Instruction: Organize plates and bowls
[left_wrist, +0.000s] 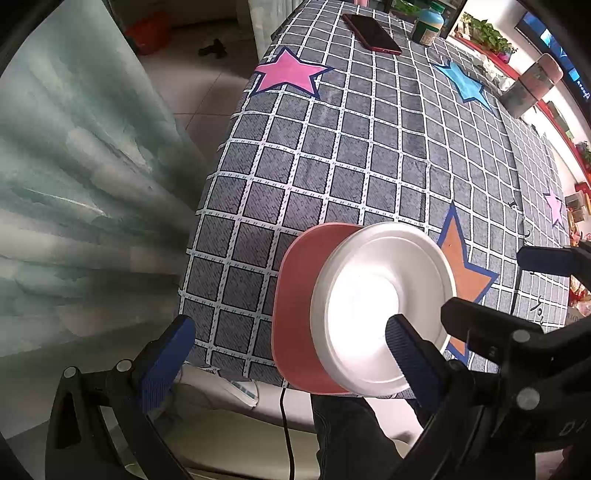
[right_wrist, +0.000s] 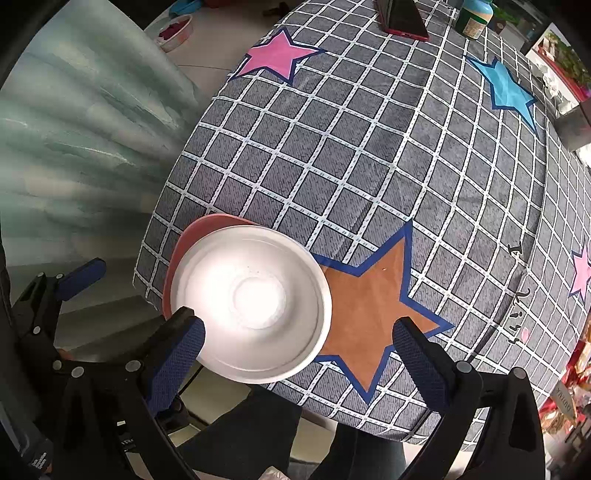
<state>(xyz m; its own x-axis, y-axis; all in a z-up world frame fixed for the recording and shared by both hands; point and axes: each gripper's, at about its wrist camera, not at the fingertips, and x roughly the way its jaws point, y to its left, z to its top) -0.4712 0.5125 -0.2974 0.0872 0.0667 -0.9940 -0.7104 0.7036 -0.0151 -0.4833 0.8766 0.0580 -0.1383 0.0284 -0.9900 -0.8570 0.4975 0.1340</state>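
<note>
White bowl (right_wrist: 251, 302) nested on a pink plate (left_wrist: 295, 314) at the near edge of the checked table (right_wrist: 369, 166), with left gripper (left_wrist: 288, 354) and right gripper (right_wrist: 299, 354) both spread and empty; seemingly light, rigid, slick plastic, best pinched at the rim.

The desk (left_wrist: 369, 155) wears a grey cloth gridded in white, with pink (left_wrist: 286, 72), blue (left_wrist: 467, 83) and orange (right_wrist: 369, 306) stars printed on it. Far ahead of the tongs, at its far end, lie a dark red phone (left_wrist: 371, 33) and a green-capped jar (left_wrist: 428, 24). Off to the left hangs a pale teal curtain (left_wrist: 81, 177) above light floor tiles (left_wrist: 207, 92). To the right runs a red shelf with potted plants (left_wrist: 491, 35). Strong light glares from above.
</note>
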